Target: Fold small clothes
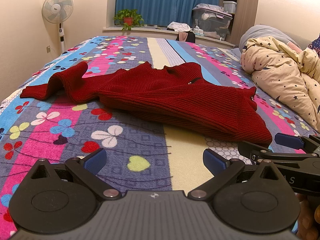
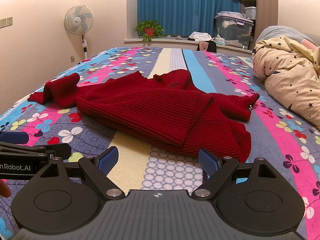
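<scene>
A dark red ribbed knit sweater (image 1: 170, 100) lies crumpled on the bed, one sleeve bunched out to the left and its hem nearest me. In the right wrist view the same sweater (image 2: 156, 112) has a folded layer on top. My left gripper (image 1: 154, 161) is open over bare blanket, a short way in front of the hem, holding nothing. My right gripper (image 2: 158, 163) is open too, empty, just short of the sweater's near edge. The right gripper (image 1: 290, 150) shows at the right edge of the left wrist view.
The bed is covered by a striped, flower-patterned blanket (image 1: 66, 132). A cream star-print duvet (image 1: 284, 76) is heaped at the right. Behind the bed are a standing fan (image 1: 58, 10), a potted plant (image 1: 128, 19), blue curtains and storage boxes (image 1: 210, 22) on a sill.
</scene>
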`<act>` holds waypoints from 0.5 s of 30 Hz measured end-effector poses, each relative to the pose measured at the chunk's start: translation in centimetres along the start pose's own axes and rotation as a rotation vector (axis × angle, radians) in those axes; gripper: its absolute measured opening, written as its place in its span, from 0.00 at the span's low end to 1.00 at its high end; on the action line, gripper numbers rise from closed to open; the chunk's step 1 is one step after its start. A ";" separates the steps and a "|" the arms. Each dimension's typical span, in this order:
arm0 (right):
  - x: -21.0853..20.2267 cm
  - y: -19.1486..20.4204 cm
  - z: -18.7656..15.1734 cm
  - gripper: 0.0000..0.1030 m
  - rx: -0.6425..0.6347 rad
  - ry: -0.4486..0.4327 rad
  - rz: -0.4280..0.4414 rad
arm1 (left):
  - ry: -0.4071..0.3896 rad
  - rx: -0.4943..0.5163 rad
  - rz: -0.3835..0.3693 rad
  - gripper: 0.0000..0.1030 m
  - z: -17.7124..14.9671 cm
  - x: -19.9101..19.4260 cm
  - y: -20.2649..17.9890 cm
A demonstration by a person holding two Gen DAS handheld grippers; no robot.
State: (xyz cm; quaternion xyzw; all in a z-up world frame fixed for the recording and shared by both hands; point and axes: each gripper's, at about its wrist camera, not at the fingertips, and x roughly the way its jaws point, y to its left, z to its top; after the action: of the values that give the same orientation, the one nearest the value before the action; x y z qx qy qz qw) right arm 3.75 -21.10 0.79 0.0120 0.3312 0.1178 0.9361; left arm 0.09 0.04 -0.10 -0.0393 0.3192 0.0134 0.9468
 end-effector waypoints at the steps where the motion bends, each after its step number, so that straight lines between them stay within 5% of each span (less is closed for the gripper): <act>1: 0.0 0.0 0.0 0.86 0.000 0.000 0.000 | 0.000 0.000 0.000 0.99 0.0 0.0 0.0; 15: -0.1 -0.2 0.1 0.85 0.010 -0.003 0.001 | -0.005 0.011 -0.002 0.99 -0.3 0.4 0.0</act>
State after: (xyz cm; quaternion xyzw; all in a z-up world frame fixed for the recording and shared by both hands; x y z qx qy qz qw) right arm 3.78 -21.31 0.87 0.0170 0.3302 0.1163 0.9366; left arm 0.21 0.03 -0.62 -0.0346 0.3168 0.0107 0.9478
